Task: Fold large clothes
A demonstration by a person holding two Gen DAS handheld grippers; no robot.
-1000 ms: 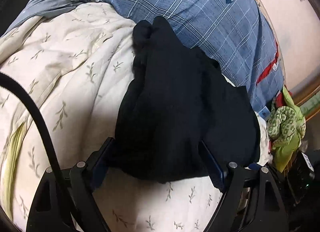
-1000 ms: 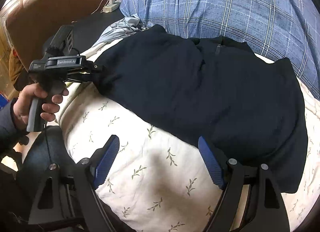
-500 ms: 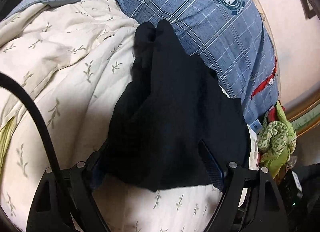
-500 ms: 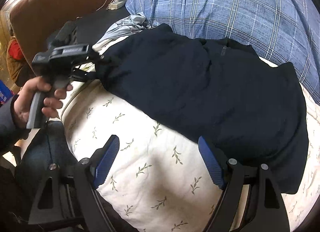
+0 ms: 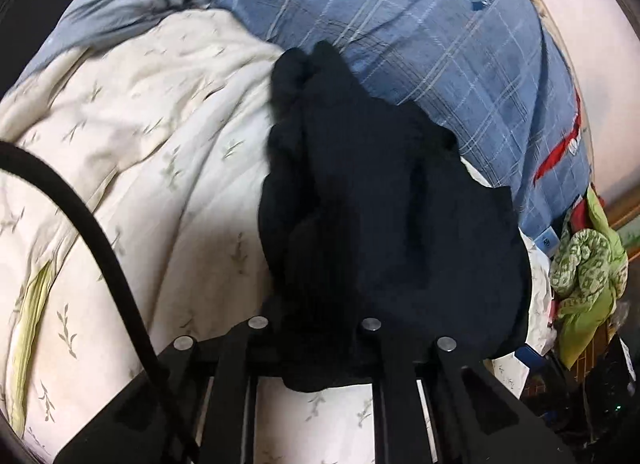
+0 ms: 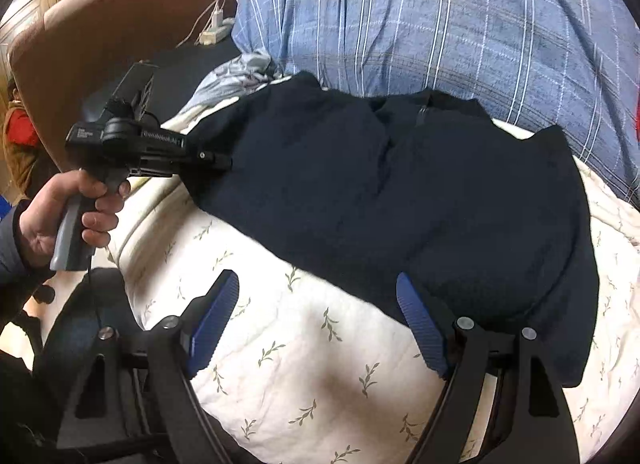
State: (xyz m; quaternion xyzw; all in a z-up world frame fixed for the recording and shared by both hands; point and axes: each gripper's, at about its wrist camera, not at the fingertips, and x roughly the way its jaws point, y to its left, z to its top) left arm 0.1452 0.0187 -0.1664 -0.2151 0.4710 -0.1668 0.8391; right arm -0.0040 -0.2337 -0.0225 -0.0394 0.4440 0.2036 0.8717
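Cream leaf-print quilt carries your dark garment, spread below the blue plaid pillow.
Your left gripper is pinched on the garment's edge (fabric bunched between the fingers); your right gripper hovers wide apart, holding nothing.

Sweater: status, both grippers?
Left gripper shut on sweater edge. Right gripper open, empty, at near hem. Sweater spread on quilt; nothing blocking.

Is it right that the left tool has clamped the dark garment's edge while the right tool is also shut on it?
Not quite. The right tool is open, clear of the dark garment, as the right wrist view shows. The left tool has clamped its edge.
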